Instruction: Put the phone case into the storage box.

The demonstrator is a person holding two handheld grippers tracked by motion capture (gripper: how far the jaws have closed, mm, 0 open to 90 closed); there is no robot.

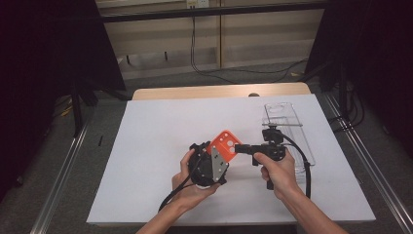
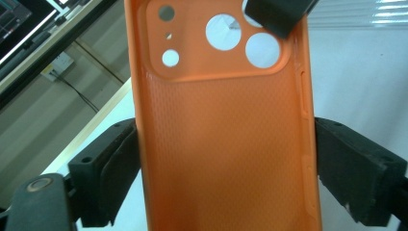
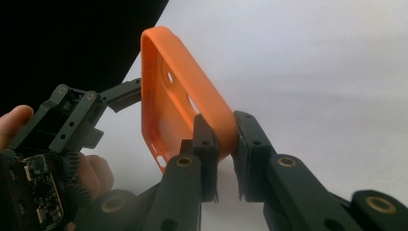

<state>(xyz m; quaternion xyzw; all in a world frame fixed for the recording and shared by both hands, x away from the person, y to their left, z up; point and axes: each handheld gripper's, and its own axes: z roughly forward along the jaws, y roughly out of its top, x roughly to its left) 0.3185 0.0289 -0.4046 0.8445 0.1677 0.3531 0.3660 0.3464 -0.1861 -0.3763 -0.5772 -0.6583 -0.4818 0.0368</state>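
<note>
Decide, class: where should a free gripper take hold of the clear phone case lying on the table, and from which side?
Probably across the clear phone case's two long side walls, coming from above: it lies flat on the white sheet, leaving only its thin raised rim to pinch.

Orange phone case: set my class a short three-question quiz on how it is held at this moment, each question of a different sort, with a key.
1. True or false: the orange phone case lies flat on the white table.
2. Which grippers grip it? A) left only B) right only C) both
3. Fill in: the clear case lies beyond the ____ gripper.

Key: 1. False; it is held up off the table. 2. C; the left gripper clamps its long sides, the right gripper pinches its corner by the camera holes. 3. right.
</note>
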